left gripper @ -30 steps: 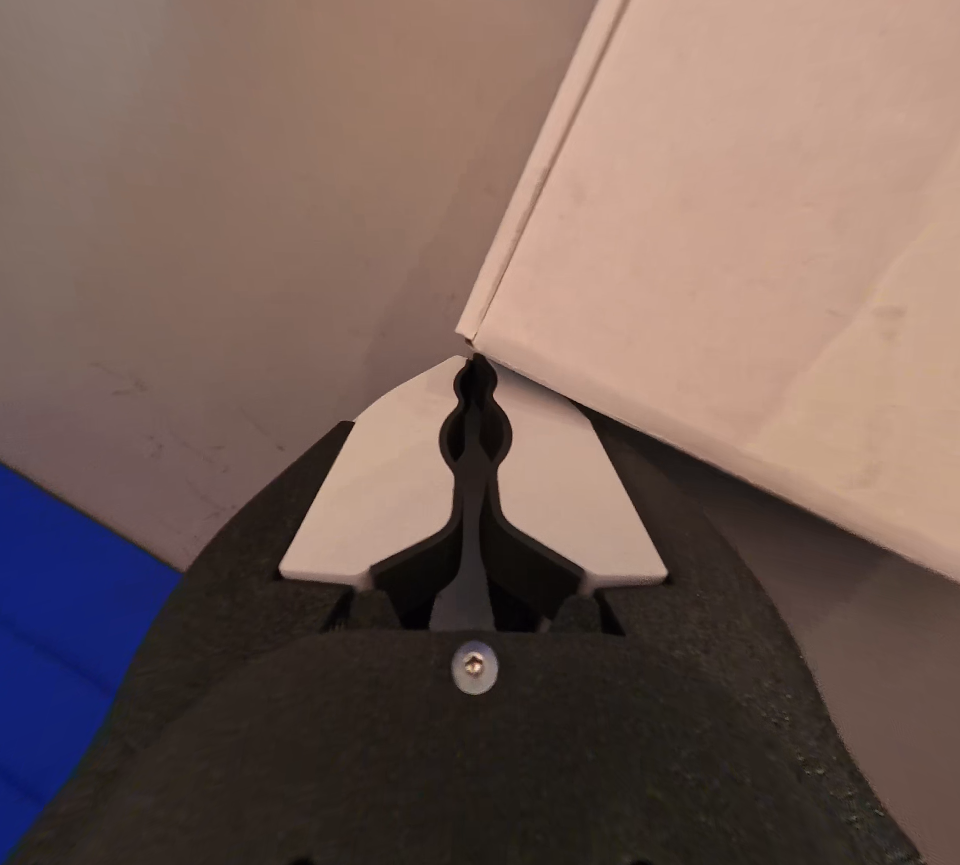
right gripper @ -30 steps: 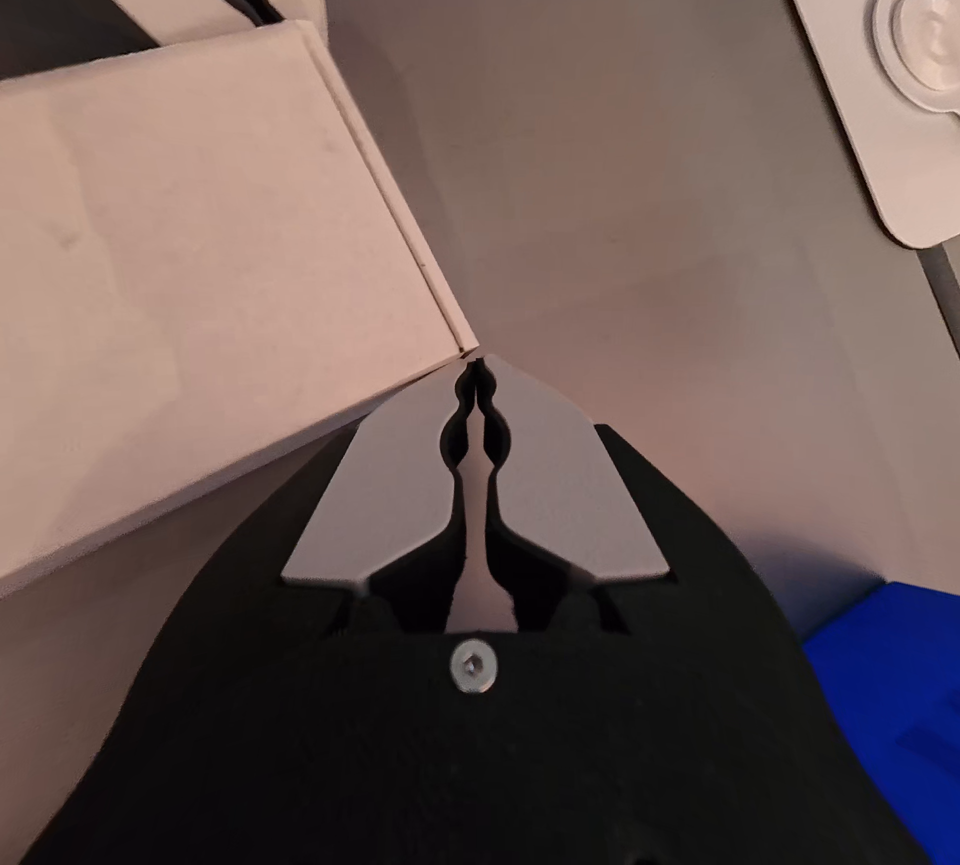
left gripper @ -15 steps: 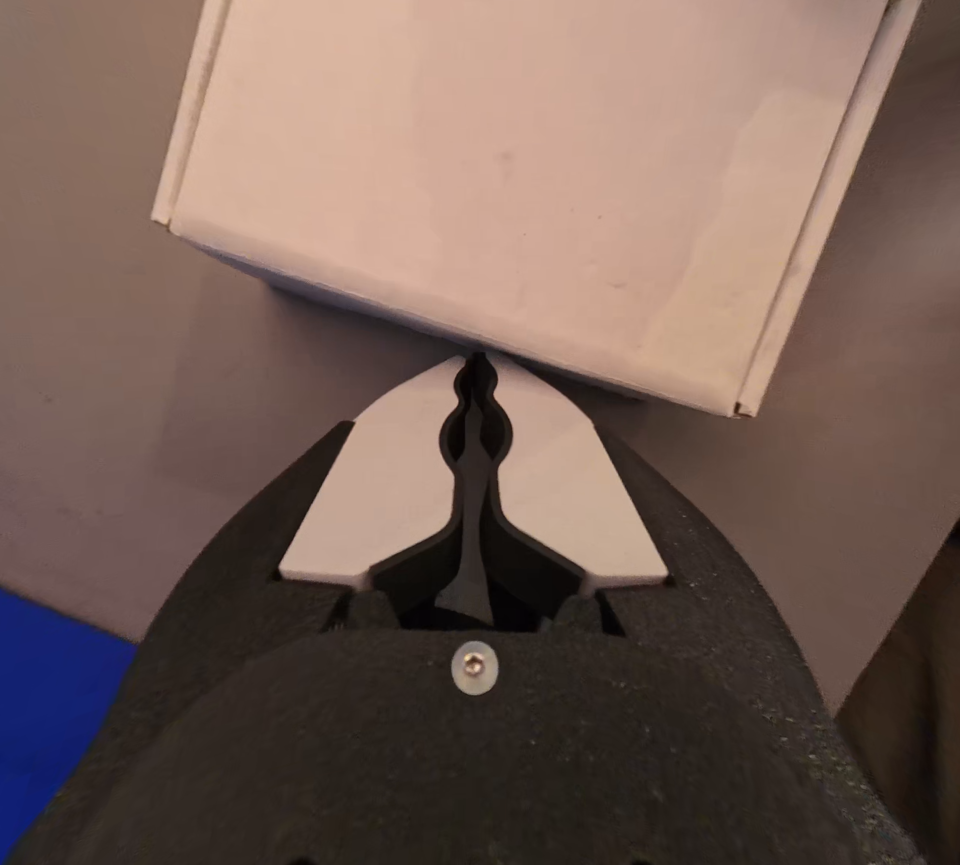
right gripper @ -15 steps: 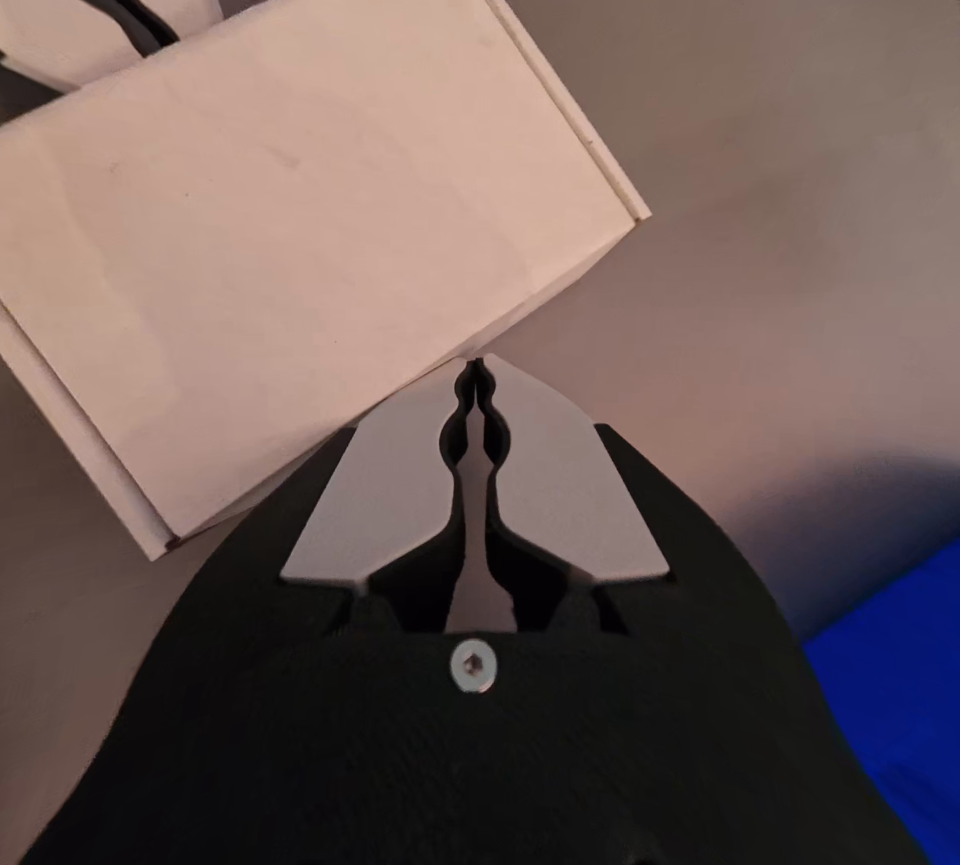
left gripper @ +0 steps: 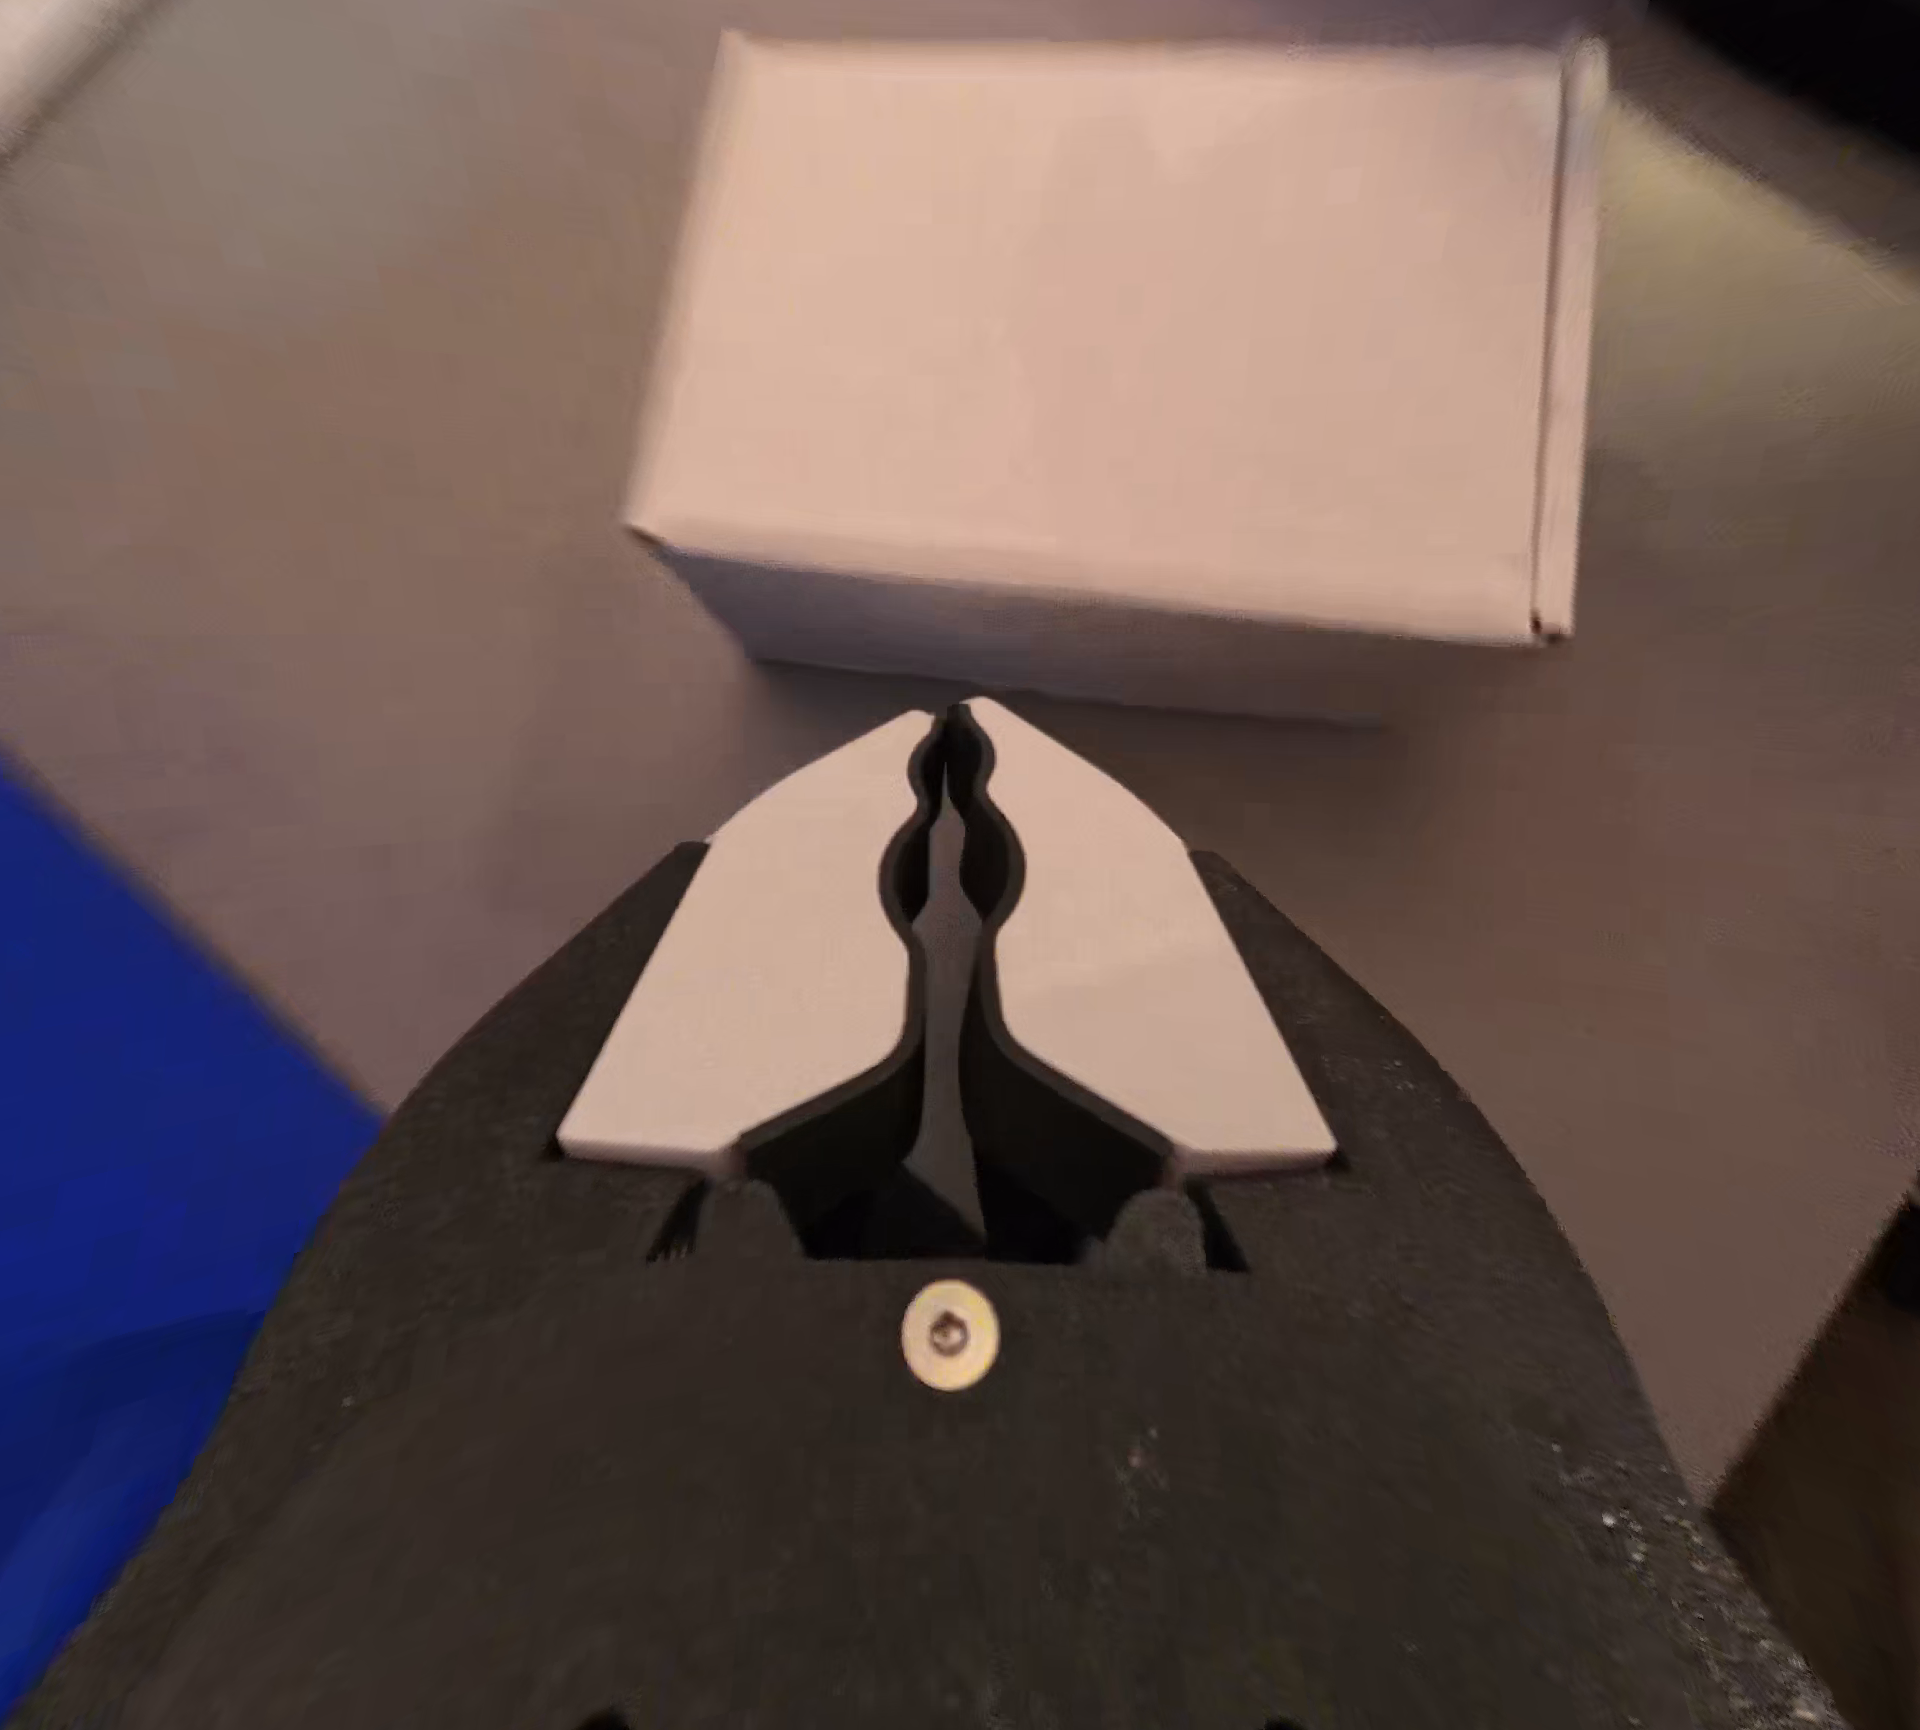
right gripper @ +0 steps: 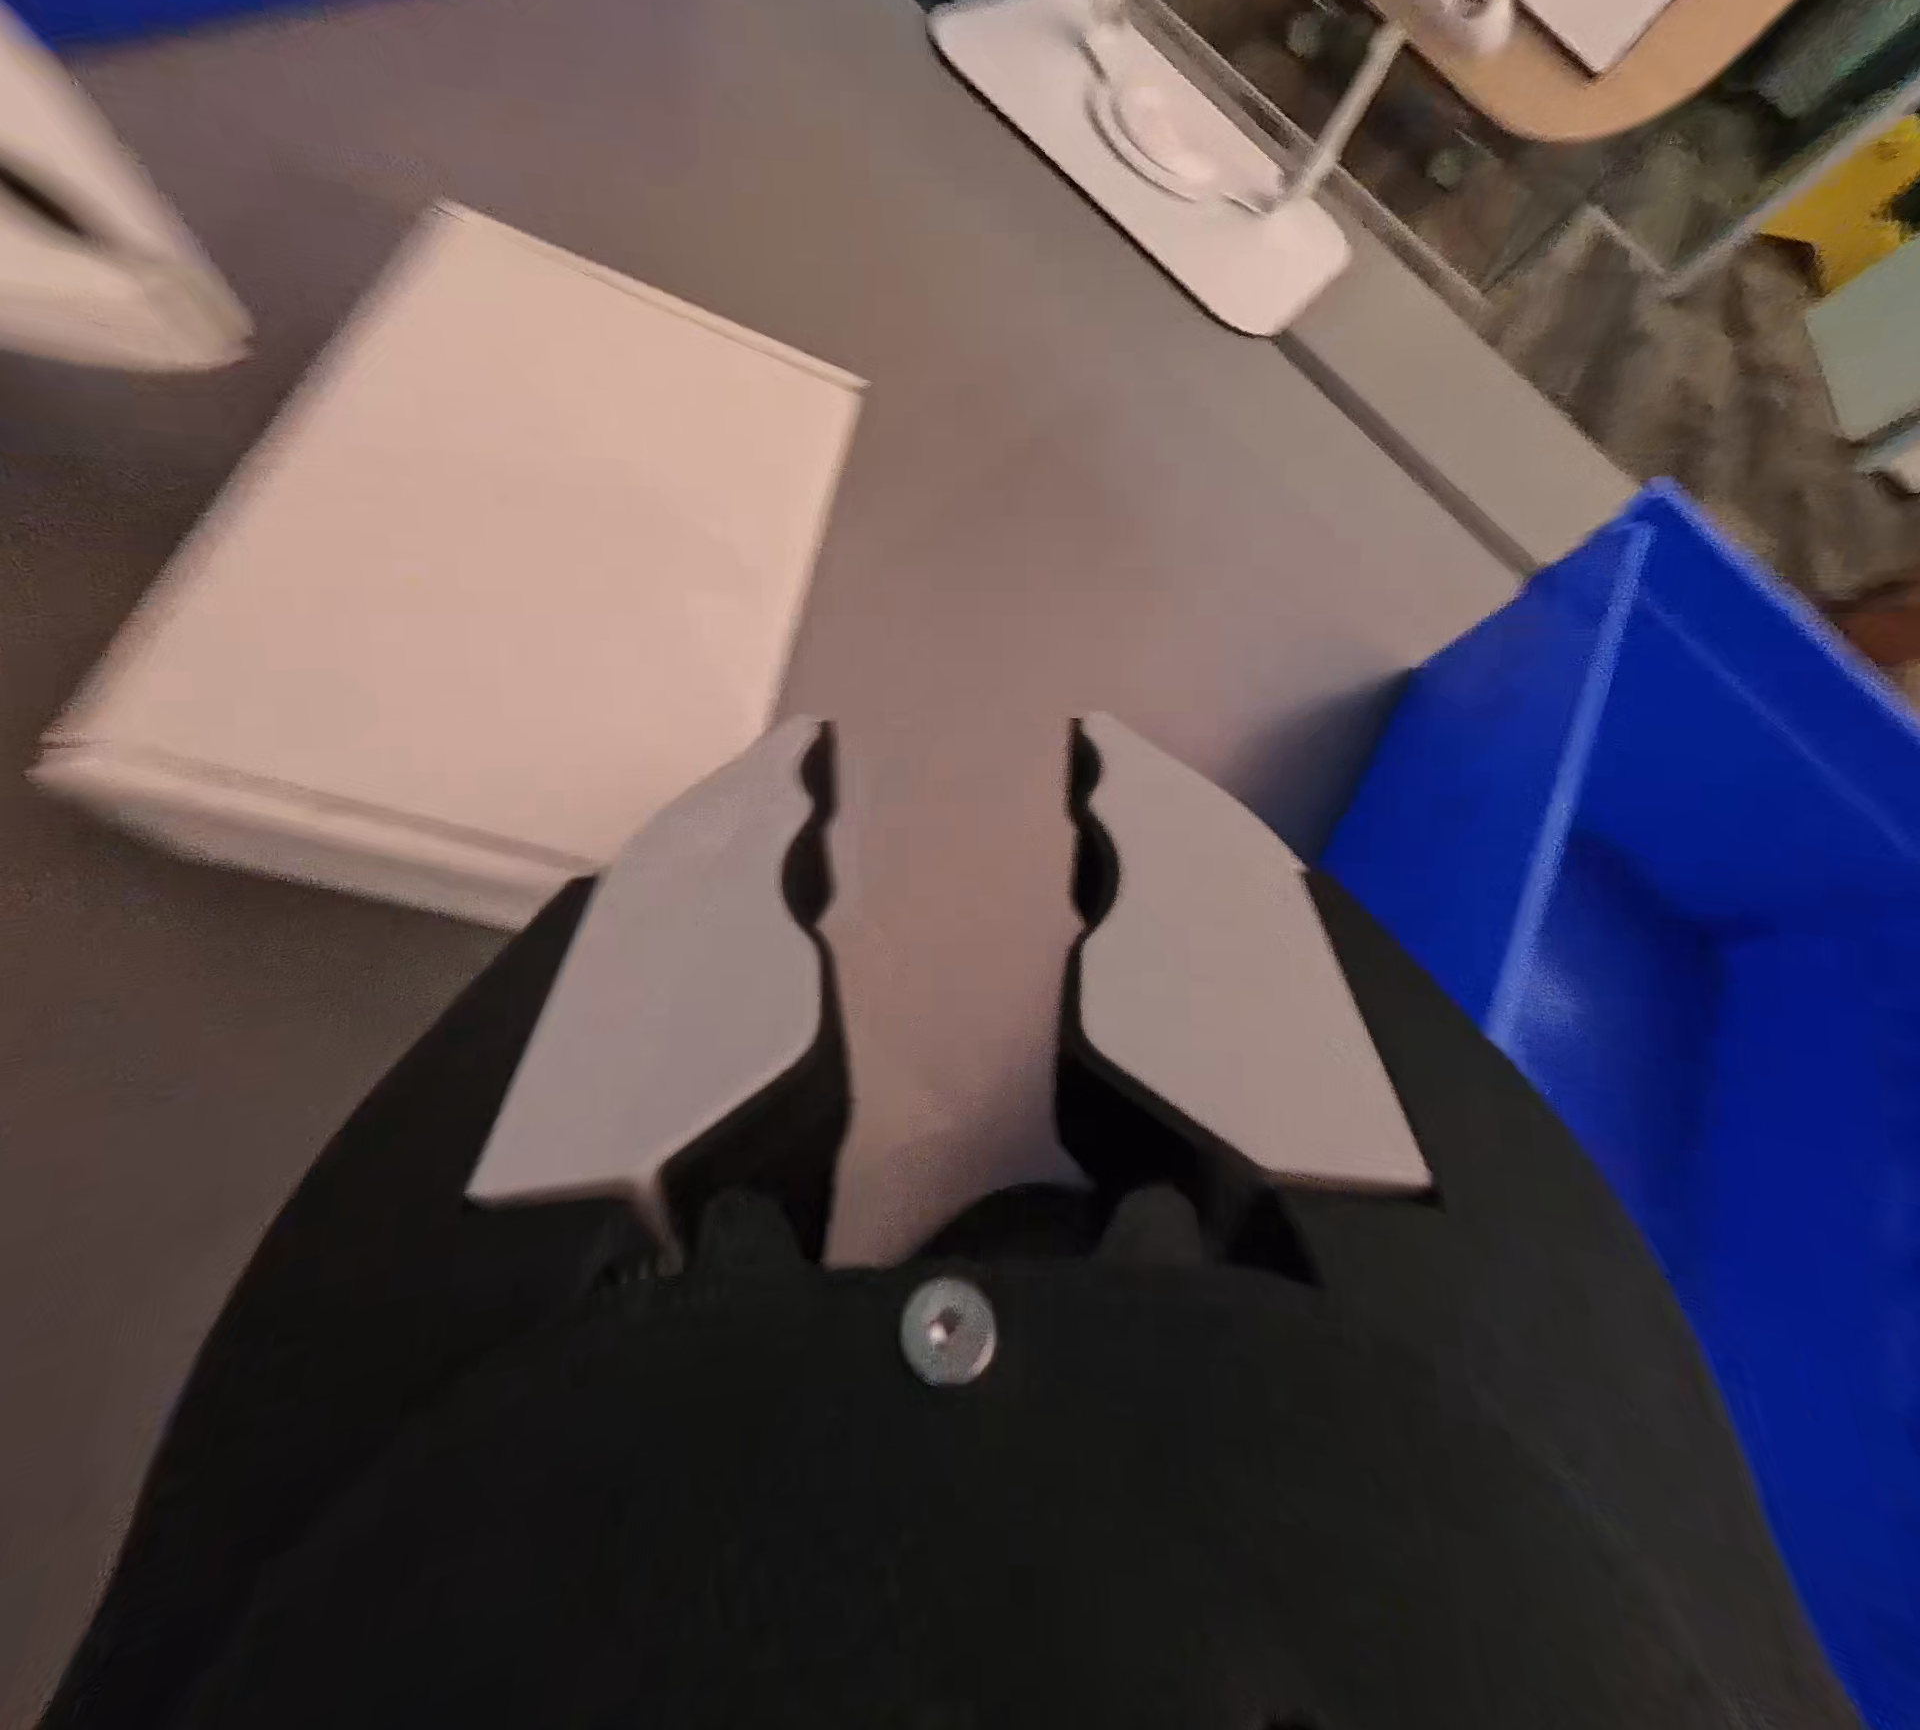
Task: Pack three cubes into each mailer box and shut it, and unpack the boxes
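Grey table (left gripper: 312, 433), mailer box (left gripper: 1122, 330) seemingly just beyond left tongs (left gripper: 954, 716)

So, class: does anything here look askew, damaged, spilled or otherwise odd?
Nothing stands out. The white mailer box lies flat and shut on the grey table, with no visible dents or tears. Both views are motion-blurred, so fine marks cannot be judged.

Dim, warm, pinkish light. Motion blur smears both views, worst around the white mailer box (right gripper: 468, 579), whose edges streak; it casts perhaps a soft shadow on the table (left gripper: 312, 433).
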Demonstrator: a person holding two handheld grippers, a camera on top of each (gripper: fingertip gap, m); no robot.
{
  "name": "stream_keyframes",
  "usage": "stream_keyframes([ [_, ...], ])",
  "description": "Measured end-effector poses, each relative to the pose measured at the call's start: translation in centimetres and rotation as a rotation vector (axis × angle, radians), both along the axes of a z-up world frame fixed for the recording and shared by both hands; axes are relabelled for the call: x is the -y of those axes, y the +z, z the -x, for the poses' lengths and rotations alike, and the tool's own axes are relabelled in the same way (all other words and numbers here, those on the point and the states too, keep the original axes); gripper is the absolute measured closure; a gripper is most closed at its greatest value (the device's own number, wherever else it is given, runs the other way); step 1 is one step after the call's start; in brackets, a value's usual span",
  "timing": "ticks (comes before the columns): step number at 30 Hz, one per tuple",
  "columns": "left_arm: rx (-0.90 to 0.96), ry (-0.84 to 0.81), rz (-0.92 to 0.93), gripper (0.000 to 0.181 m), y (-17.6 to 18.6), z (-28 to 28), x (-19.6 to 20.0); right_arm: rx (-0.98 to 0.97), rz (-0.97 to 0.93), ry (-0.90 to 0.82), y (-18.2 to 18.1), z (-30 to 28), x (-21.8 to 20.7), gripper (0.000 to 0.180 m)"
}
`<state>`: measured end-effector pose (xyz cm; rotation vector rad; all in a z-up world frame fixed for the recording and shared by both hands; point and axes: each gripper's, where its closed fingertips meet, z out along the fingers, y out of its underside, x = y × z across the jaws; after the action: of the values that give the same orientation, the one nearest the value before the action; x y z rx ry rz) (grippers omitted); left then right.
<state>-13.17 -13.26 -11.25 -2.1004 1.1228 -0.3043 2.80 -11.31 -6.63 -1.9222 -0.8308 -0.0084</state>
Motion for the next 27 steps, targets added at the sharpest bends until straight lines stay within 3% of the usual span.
stream_keyframes([
  [1, 0.064, 0.035, -0.049, 0.181, 1.7, 0.3, -1.0, -0.089, 0.029, 0.038, -0.1, 0.8, 1.6, 0.114],
  [3, 0.197, 0.081, -0.104, 0.179, 4.8, 0.4, -2.8, -0.252, 0.113, 0.082, -0.9, 2.8, 4.2, 0.083],
  [4, 0.25, 0.104, -0.11, 0.16, 5.9, 0.3, -3.7, -0.315, 0.139, 0.083, -1.5, 3.9, 5.1, 0.066],
  [5, 0.289, 0.12, -0.101, 0.139, 6.8, 0.0, -4.6, -0.35, 0.159, 0.084, -2.3, 5.0, 5.8, 0.057],
  [9, 0.313, 0.091, -0.051, 0.131, 7.4, -2.1, -7.7, -0.299, 0.107, -0.033, -5.1, 6.8, 5.2, 0.045],
  [13, 0.199, 0.082, 0.11, 0.122, 3.8, -3.4, -9.0, -0.256, 0.11, -0.103, -5.7, 7.1, 4.1, 0.05],
  [18, 0.139, 0.072, 0.316, 0.128, 0.3, -4.0, -7.8, -0.212, 0.225, -0.089, -6.4, 4.9, 3.6, 0.052],
  [22, 0.237, 0.016, 0.468, 0.135, 0.2, -4.6, -5.6, -0.211, 0.317, -0.097, -6.8, 1.5, 3.8, 0.065],
  [27, 0.365, -0.12, 0.553, 0.131, 0.9, -4.5, -1.5, -0.278, 0.414, 0.058, -7.4, 2.2, 4.8, 0.072],
])
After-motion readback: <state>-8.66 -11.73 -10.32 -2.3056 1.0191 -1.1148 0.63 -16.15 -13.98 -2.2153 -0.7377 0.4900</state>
